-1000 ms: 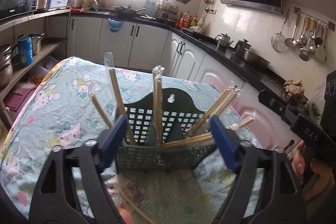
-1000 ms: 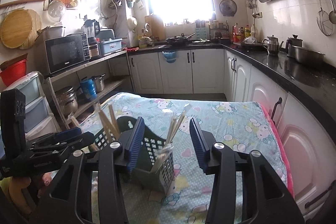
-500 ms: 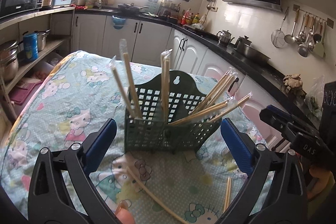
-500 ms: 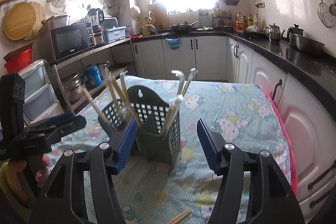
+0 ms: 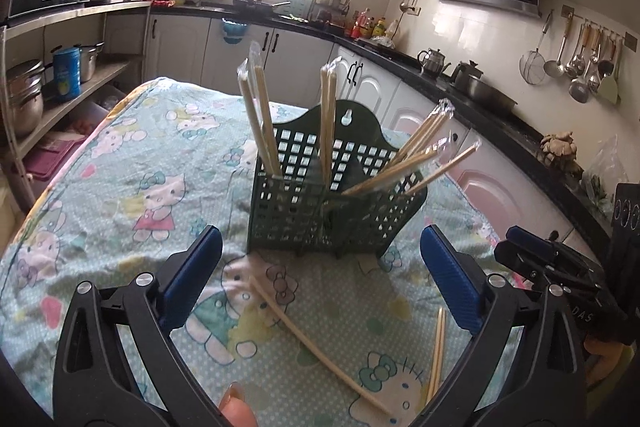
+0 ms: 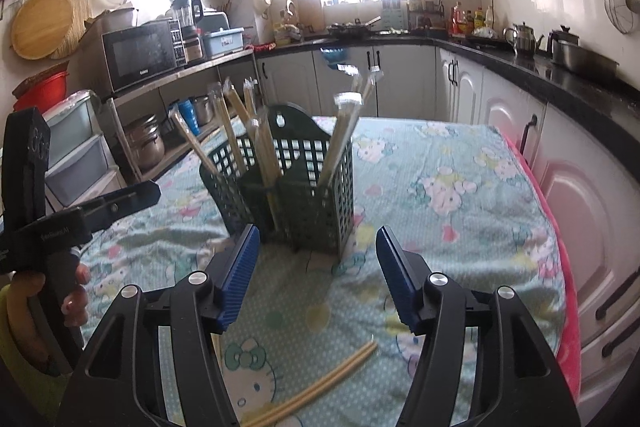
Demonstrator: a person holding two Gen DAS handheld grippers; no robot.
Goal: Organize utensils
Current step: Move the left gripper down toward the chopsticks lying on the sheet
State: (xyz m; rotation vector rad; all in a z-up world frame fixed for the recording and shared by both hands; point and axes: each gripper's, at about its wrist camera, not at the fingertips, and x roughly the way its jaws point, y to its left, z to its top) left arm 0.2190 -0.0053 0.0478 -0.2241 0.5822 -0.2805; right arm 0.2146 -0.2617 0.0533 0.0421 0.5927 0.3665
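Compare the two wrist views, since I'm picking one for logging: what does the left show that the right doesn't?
Only the left wrist view shows the ladles hanging on the wall rail and a single long chopstick on the cloth. Only the right shows the round wooden board and red basin. Both show the green utensil basket with wrapped chopsticks, a loose chopstick pair, and open tongs.

- Cartoon-cat tablecloth (image 5: 132, 187) covering the table
- Microwave (image 6: 140, 57) on the shelf
- Kettle (image 6: 522, 37) on the black counter
- Ladles (image 5: 580, 61) hanging on the wall
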